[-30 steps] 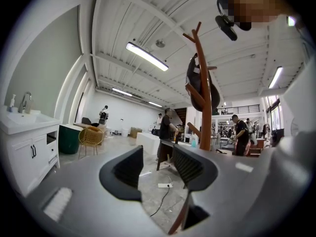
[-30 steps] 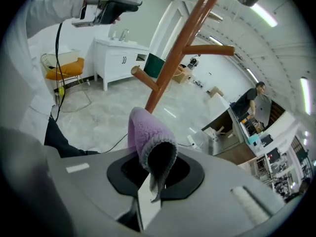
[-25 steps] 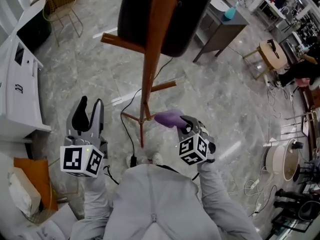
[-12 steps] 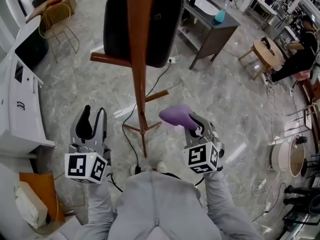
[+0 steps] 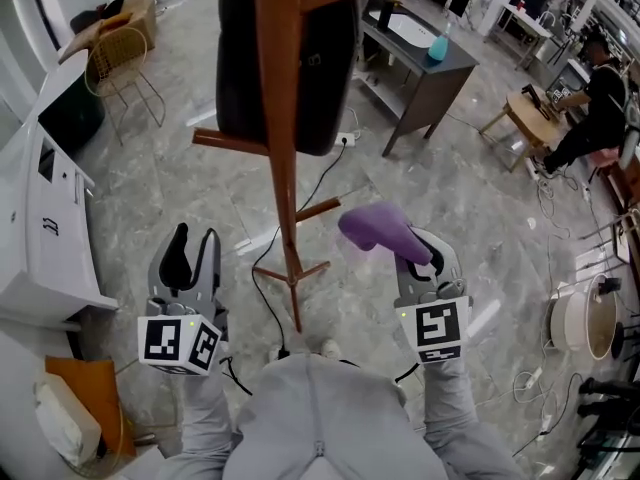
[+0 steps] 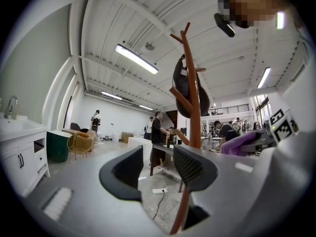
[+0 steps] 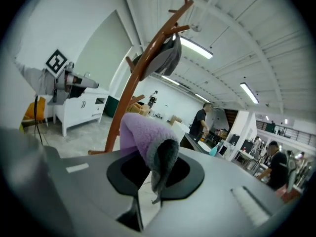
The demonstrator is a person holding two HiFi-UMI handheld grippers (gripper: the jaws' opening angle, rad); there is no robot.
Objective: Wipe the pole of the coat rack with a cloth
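With the jaws of our left gripper (image 5: 194,240) apart and empty, nothing steadies the rack (image 5: 291,275). We judge that a hard sideways rub could rock it, top-heavy under a dark bag (image 5: 330,68), or tug the cloth (image 5: 376,226) from our right gripper (image 5: 420,258), which is clamped on it. The cloth looks fluffy, purple and folded over, held to the right of the reddish wooden pole (image 5: 280,158) and not touching it.

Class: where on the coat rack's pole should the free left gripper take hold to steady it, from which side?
Probably the bare stretch of the pole below the black hanging item, above the feet. It is slim and upright, so bring the open left gripper in from the left.
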